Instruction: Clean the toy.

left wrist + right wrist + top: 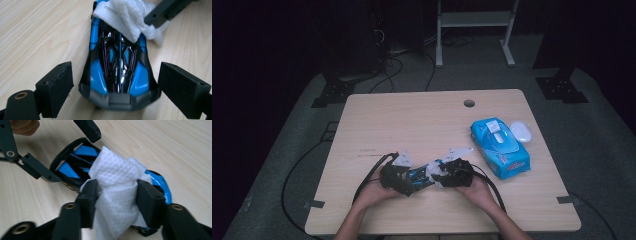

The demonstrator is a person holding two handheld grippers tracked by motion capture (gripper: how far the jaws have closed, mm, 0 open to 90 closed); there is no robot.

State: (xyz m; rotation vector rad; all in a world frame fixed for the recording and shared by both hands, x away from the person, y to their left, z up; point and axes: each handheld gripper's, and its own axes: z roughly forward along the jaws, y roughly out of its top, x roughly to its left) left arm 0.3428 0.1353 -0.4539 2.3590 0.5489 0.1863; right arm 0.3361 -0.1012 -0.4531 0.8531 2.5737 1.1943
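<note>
Right gripper view, right hand-held gripper pinching white wipe on blue toy car, left hand-held gripper wide apart w/ car betw. jaws.

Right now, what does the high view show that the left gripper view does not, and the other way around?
High view alone: the blue pack of wipes, a white oval thing beside it, the person's hands, and the floor cables. Left gripper view alone: the left claw standing open on either side of the toy car, its pads apart from the car body, and the car's glossy black and blue pattern. Both: the car, the white wipe on it, and the wooden table.
</note>
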